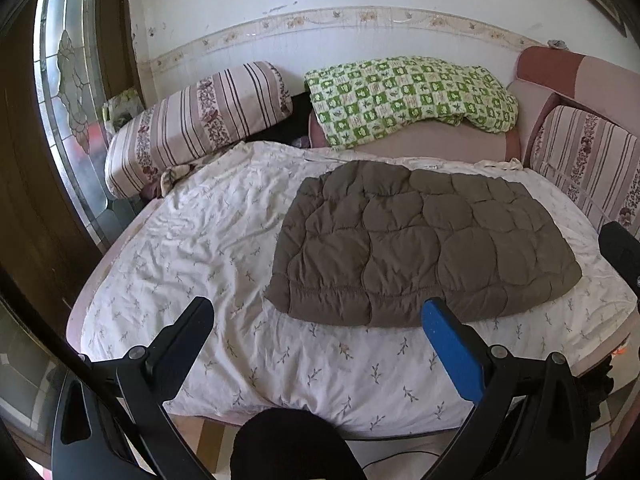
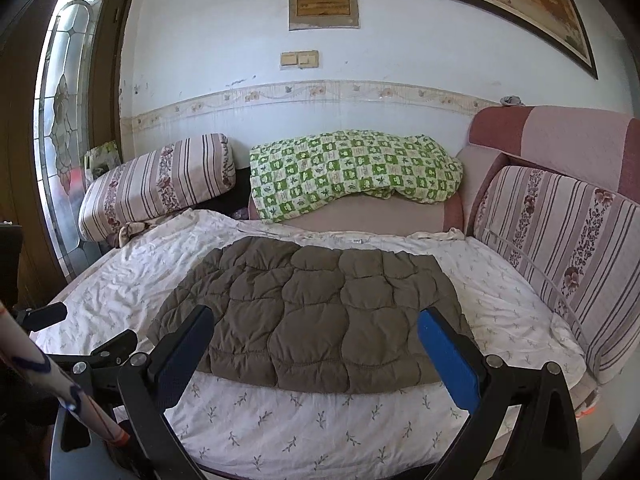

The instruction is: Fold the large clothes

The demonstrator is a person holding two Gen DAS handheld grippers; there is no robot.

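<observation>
Brown quilted jacket (image 1: 424,248) lies flat on the bed (image 1: 200,248), folded into a rough rectangle, toward the bed's right half. White sheet with small leaf print under it; sheet creased on the left side.

Left hand-held gripper (image 1: 318,318): released, 2 fingers spread wide, nothing between them. It hangs over the near edge of the bed, apart from the jacket. The blue pad of one finger (image 1: 448,344) overlaps the jacket's near hem in this view; contact cannot be told.

Right hand-held gripper (image 2: 316,328): also released, fingers wide apart, empty. It frames the jacket's near hem from above.

In the right wrist view the left hand-held gripper shows at the left edge, beside a patterned sleeve (image 2: 44,364).

Behind the bed: striped pillow (image 1: 200,120) at left, green checked blanket (image 1: 408,96) on a pink sofa (image 1: 560,76), striped cushion (image 1: 588,160) at right. Stained-glass door (image 1: 68,92) at far left.
</observation>
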